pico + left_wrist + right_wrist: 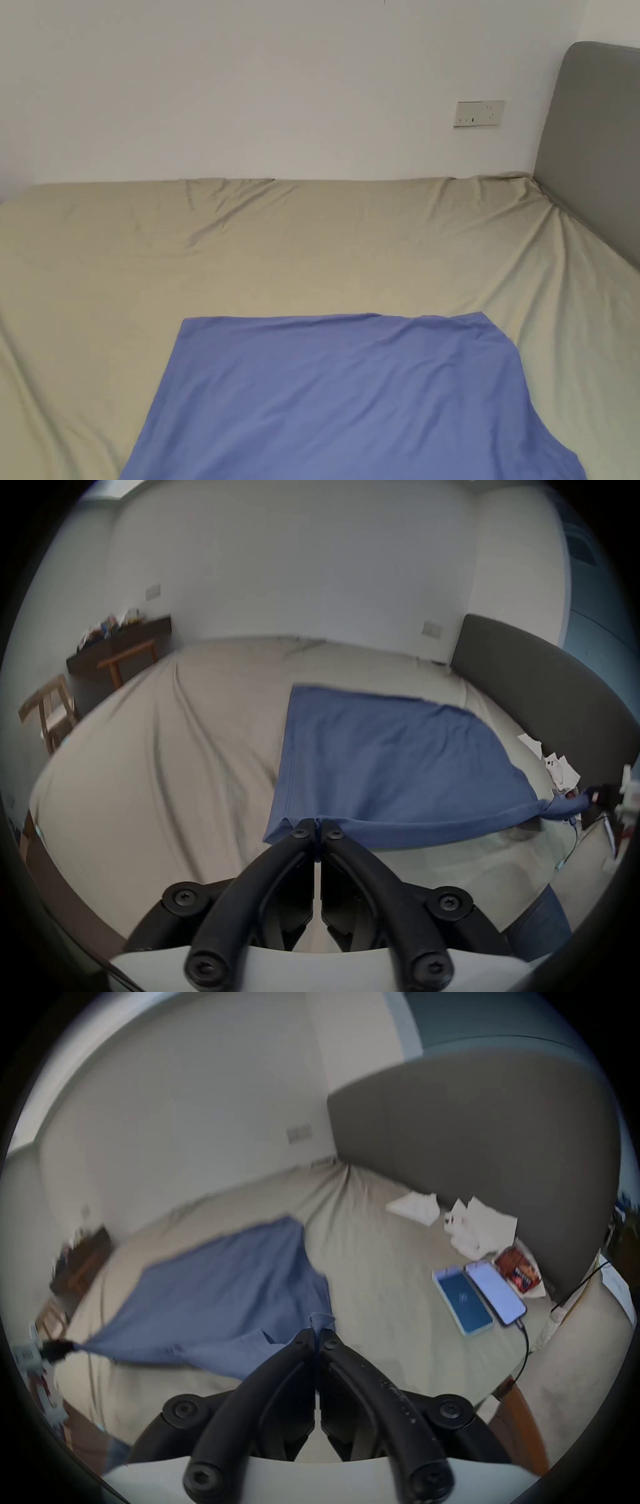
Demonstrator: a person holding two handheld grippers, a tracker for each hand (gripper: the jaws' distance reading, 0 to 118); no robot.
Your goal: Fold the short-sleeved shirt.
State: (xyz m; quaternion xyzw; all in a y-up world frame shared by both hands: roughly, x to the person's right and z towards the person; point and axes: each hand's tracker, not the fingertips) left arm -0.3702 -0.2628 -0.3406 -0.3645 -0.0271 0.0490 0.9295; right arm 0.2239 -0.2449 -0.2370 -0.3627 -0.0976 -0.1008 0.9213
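Blue short-sleeved shirt (350, 400) lies spread on the beige bed sheet (312, 250), its far edge flat on the bed and its near edge lifted between the two grippers. Left gripper (318, 821): jaws pressed together, pinching the near edge of the shirt at the tips; the cloth fans out ahead of the jaws and to their right, and a small corner of it hangs just left of the tips. From there the near edge runs taut to the right, ending in a bunched sleeve where the right gripper (601, 797) holds it. Right gripper view: jaws closed on a small tuft of blue fabric that stands up just past the tips; the shirt body stretches away to the left of the jaws, toward the left gripper (55, 1348) at the far left. Right of these jaws, on the sheet: two phones (479, 1297) side by side, one with a cable attached, a red packet (517, 1272) beyond them, and white papers (464, 1224) against the grey headboard (485, 1130). Both gripper views are motion-blurred.
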